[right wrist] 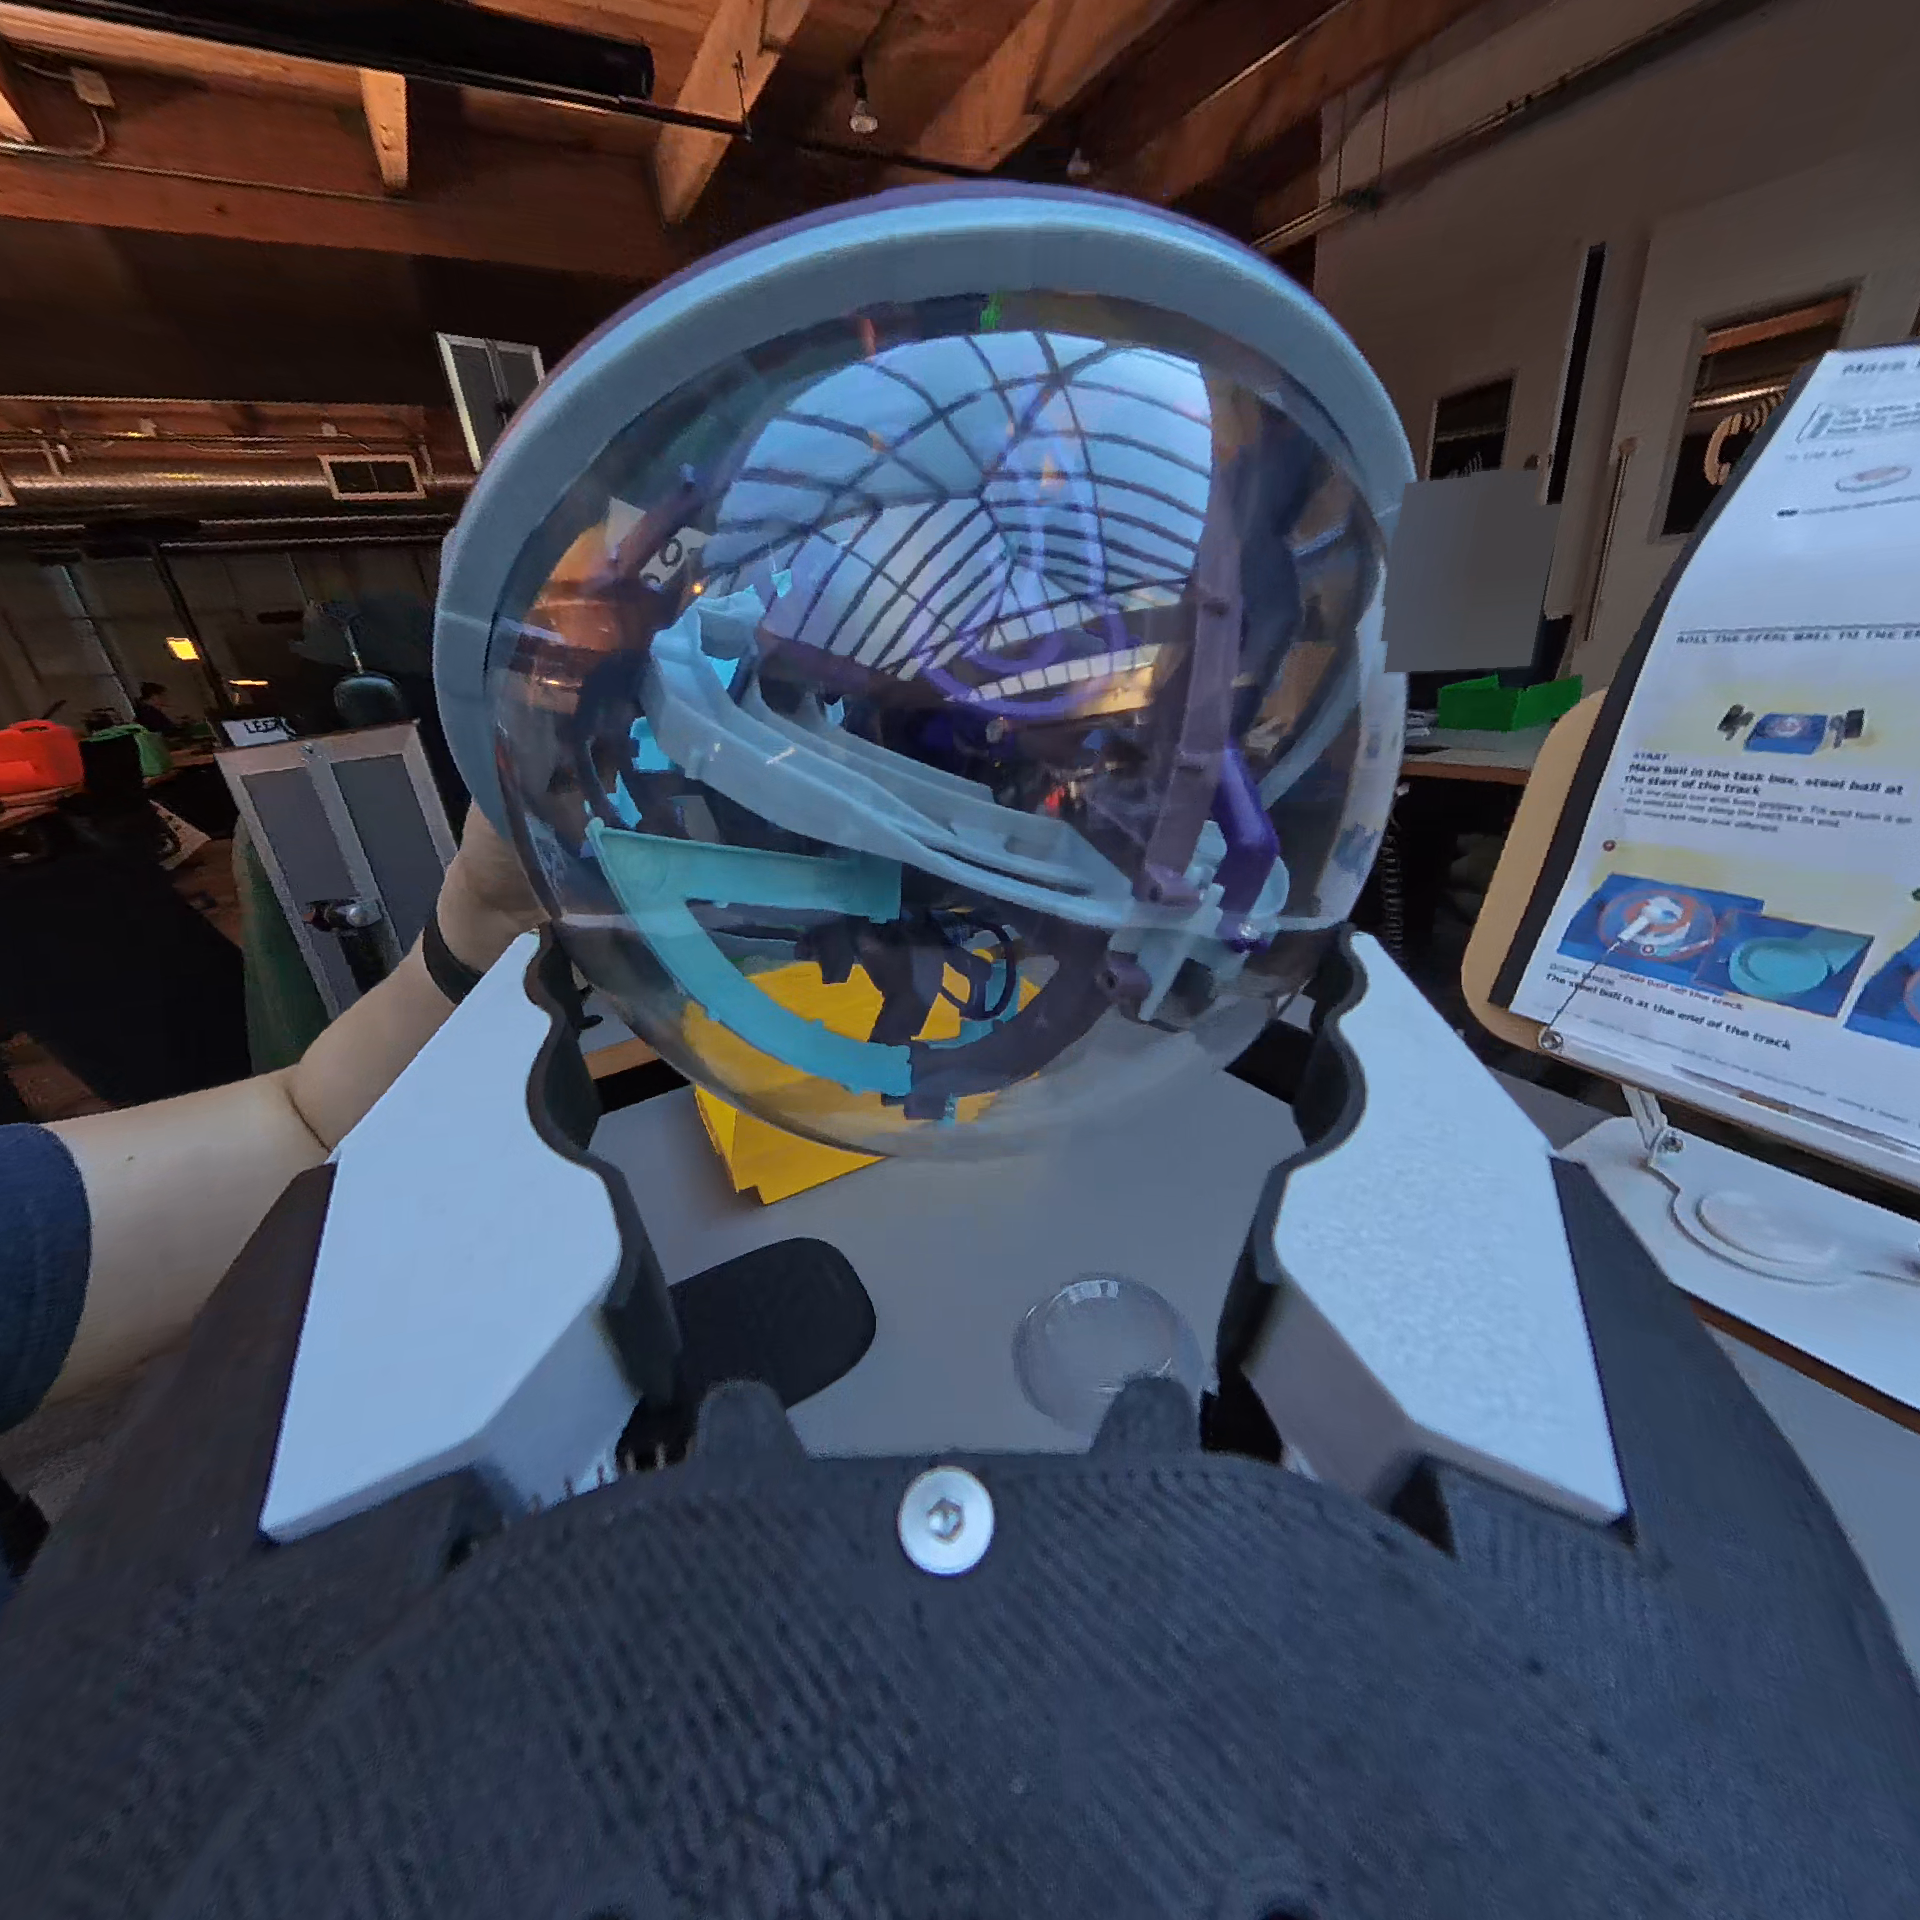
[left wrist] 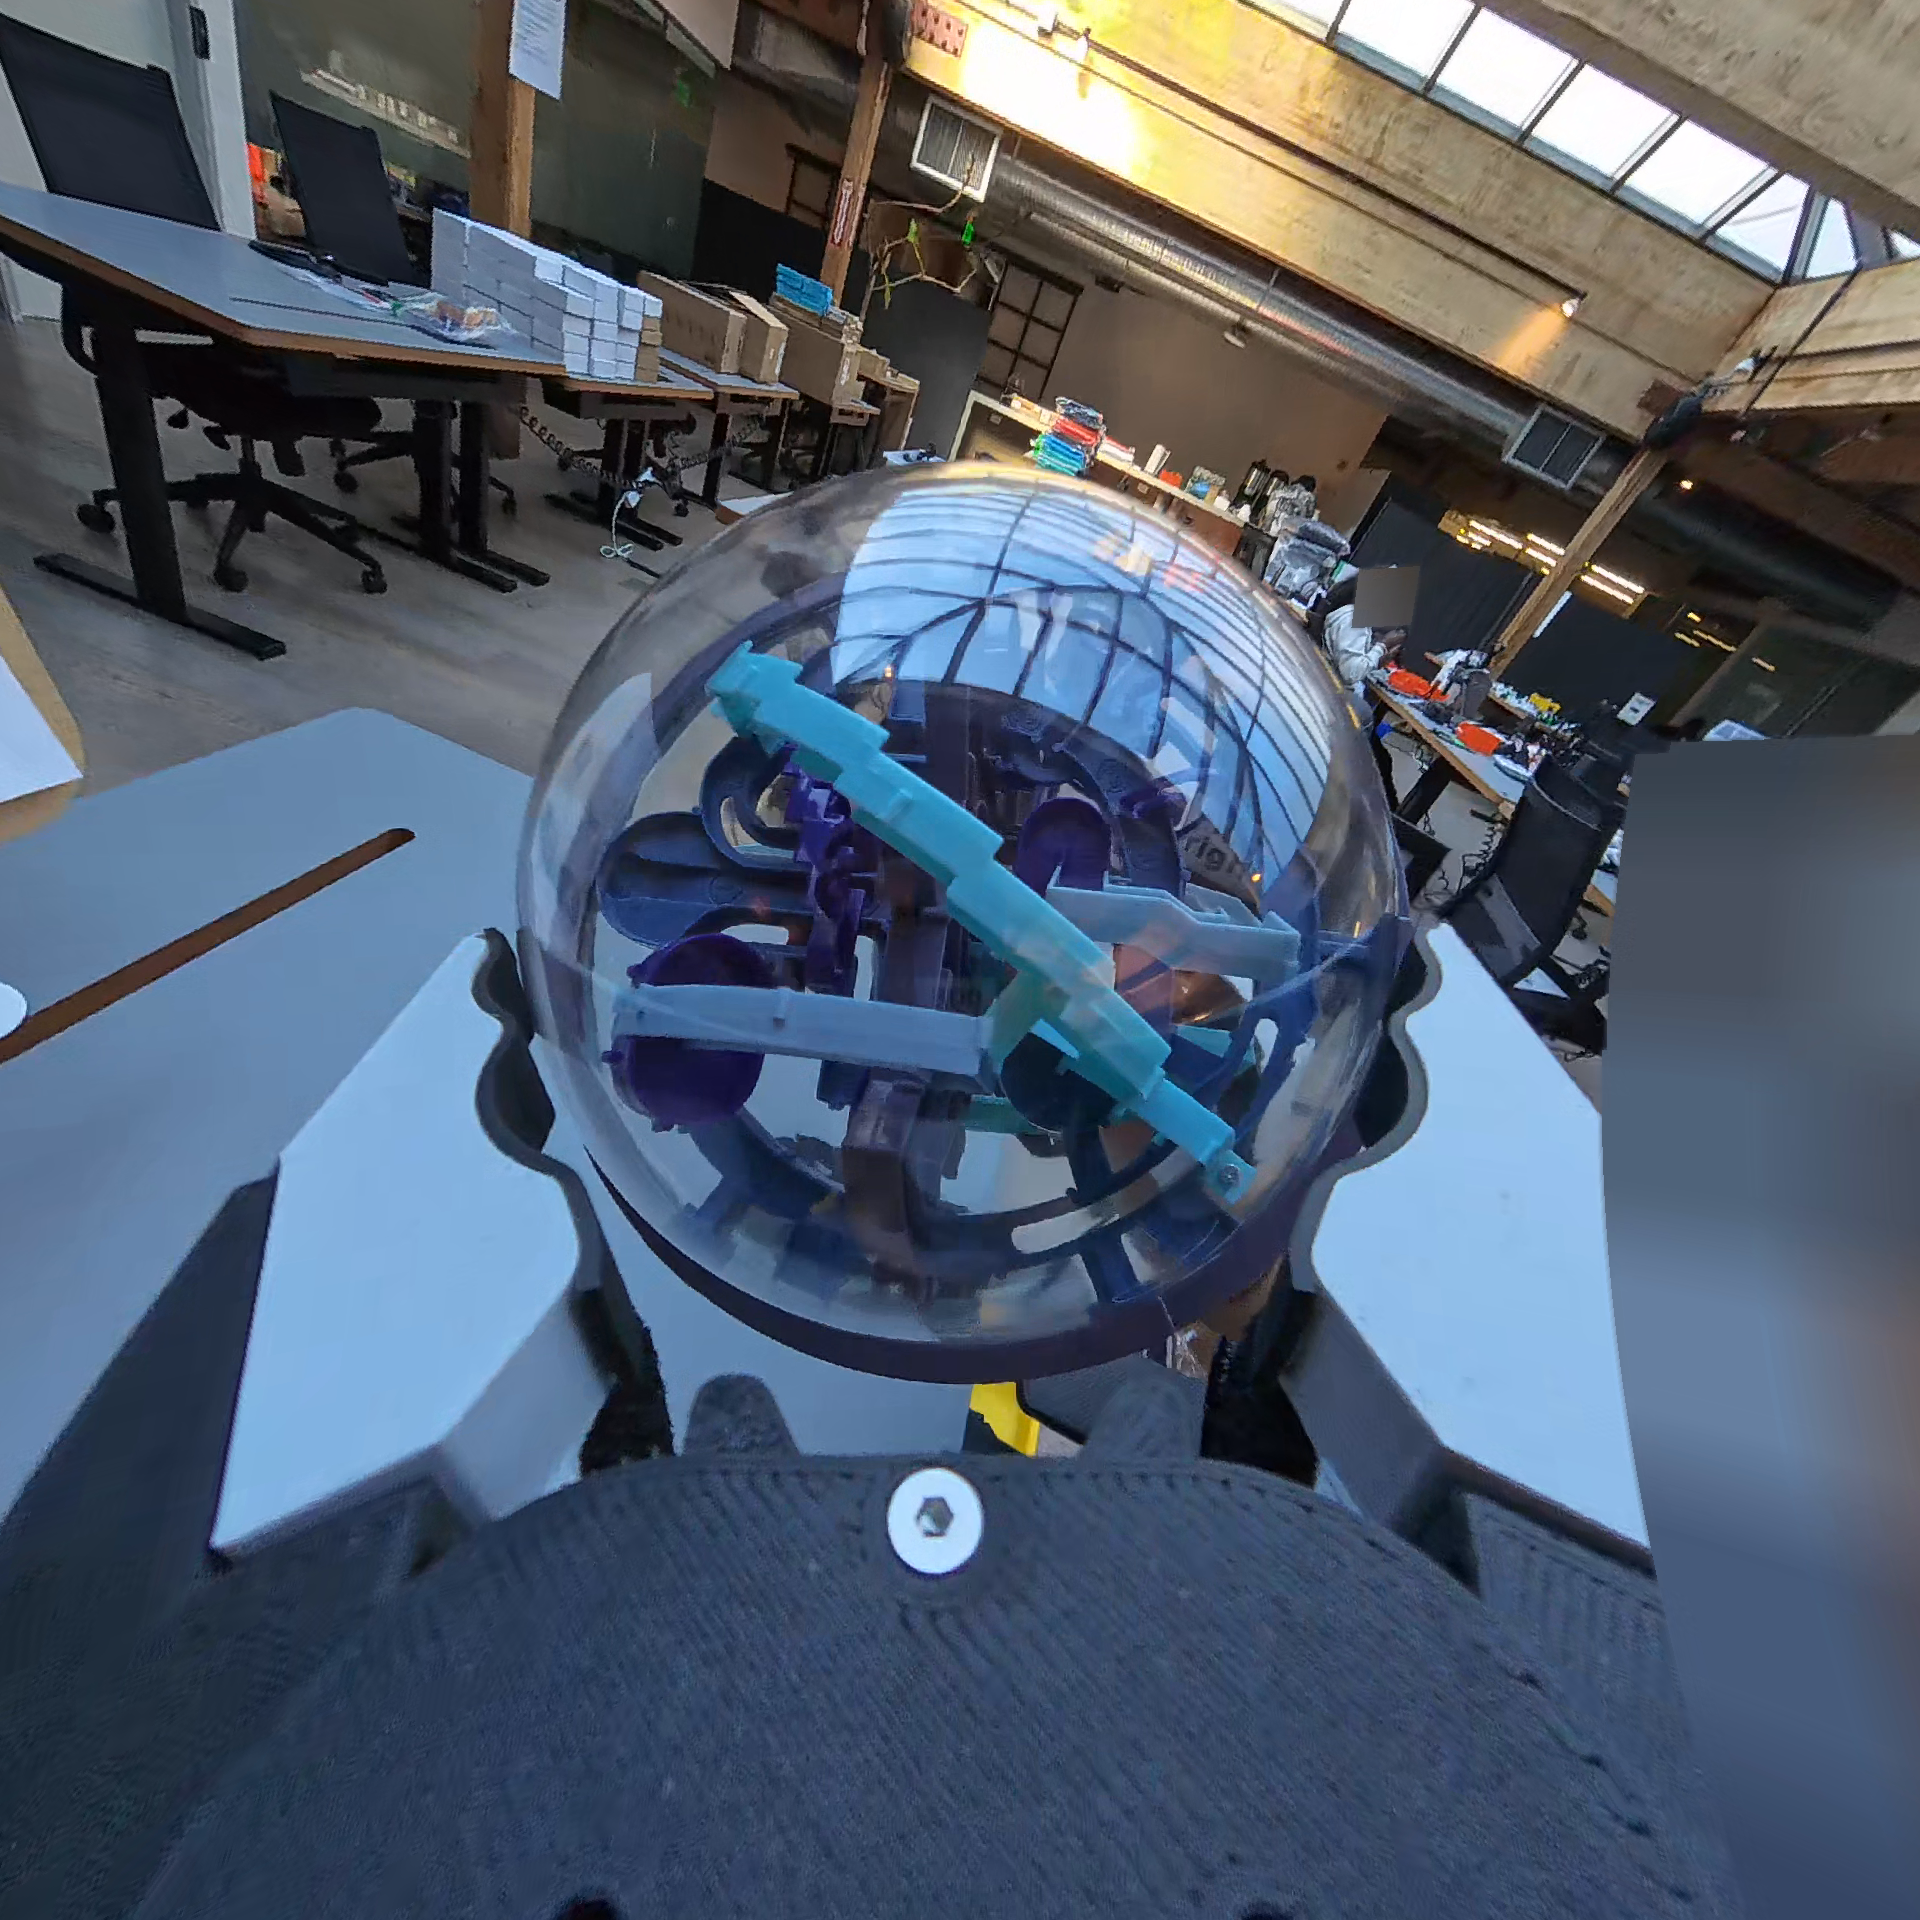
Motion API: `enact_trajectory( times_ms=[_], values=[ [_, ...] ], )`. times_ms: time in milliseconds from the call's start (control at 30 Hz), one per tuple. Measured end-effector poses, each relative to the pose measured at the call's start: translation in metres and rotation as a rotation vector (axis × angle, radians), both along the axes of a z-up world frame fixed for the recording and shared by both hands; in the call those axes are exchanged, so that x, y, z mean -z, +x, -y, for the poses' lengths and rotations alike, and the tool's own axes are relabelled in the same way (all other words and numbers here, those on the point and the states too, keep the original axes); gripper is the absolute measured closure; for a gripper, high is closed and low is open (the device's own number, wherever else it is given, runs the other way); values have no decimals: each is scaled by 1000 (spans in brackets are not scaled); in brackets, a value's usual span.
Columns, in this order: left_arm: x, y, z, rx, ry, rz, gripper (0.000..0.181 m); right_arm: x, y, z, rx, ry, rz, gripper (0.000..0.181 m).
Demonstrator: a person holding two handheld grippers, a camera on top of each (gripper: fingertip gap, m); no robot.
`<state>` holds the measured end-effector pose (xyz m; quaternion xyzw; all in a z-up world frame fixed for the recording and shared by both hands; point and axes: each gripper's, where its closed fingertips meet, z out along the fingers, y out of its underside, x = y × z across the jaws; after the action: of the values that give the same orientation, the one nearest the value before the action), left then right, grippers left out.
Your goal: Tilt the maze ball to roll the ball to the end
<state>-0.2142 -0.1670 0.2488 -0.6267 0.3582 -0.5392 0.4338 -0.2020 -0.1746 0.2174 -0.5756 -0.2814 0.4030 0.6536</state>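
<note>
The maze ball (left wrist: 966, 914) is a clear sphere with teal, grey, blue and purple tracks inside and a dark ring around its middle. It is held up in the air above a grey table (left wrist: 208, 883). My left gripper (left wrist: 951, 997) is shut on one side of it, with both white fingers (left wrist: 416, 1195) pressed against the shell. My right gripper (right wrist: 945, 987) is shut on the opposite half of the maze ball (right wrist: 925, 675), below its grey ring. A small silvery bead (left wrist: 1229, 1174) sits at the lower end of the teal track.
A yellow box (right wrist: 790, 1132) stands on the table under the sphere. A clear dome (right wrist: 1101, 1351) and a black pad (right wrist: 779, 1320) lie nearer. An instruction sheet on a stand (right wrist: 1745, 727) is at the right. A person's forearm (right wrist: 208, 1143) is at the left. Desks and chairs (left wrist: 260, 364) fill the room behind.
</note>
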Motion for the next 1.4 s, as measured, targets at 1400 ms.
enact_trajectory(
  times_ms=[1400],
  values=[
    [104,-30,-148,103,-222,266,35,59,-13,-156,-78,-101,85,47]
  ],
)
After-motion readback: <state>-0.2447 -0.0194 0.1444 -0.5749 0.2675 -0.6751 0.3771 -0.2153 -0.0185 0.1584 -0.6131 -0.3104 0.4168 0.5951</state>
